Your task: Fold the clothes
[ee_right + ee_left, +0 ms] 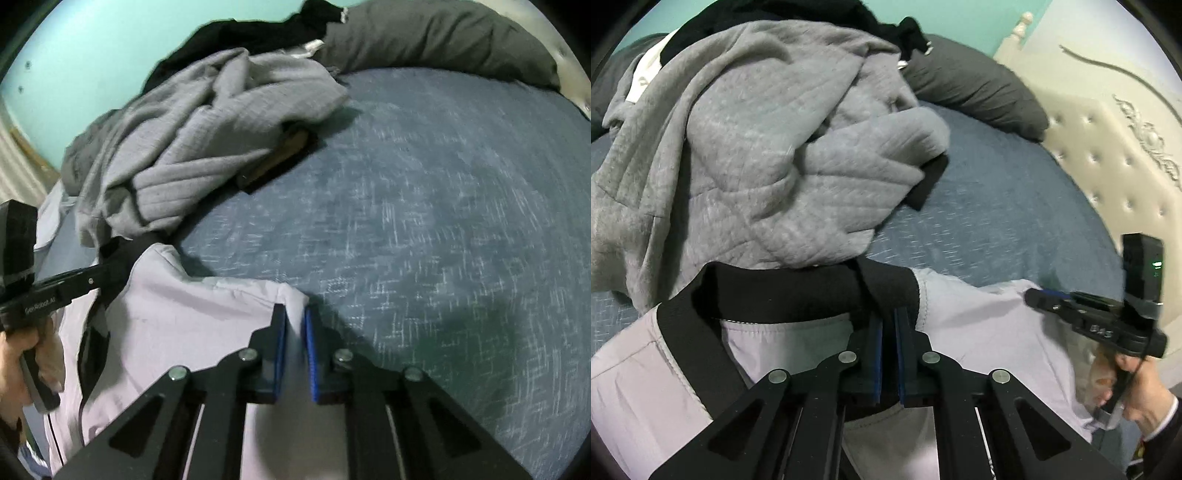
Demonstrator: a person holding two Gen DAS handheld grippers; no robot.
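Note:
A pale lilac jacket (979, 321) with a black ribbed collar (783, 295) lies on the blue bedspread. My left gripper (888, 314) is shut on the collar at its right end. My right gripper (294, 314) is shut on the jacket's (184, 314) pale shoulder corner, with cloth pinched between the blue pads. The right gripper's body (1108, 325) and the hand holding it show at the right edge of the left wrist view. The left gripper's body (55, 288) shows at the left of the right wrist view.
A heap of clothes, with a grey sweater (757, 147) on top and black garments (236, 40) behind, sits just beyond the jacket. A dark grey pillow (979, 88) and a cream tufted headboard (1115, 155) stand at the far right. Blue bedspread (424, 203) stretches to the right.

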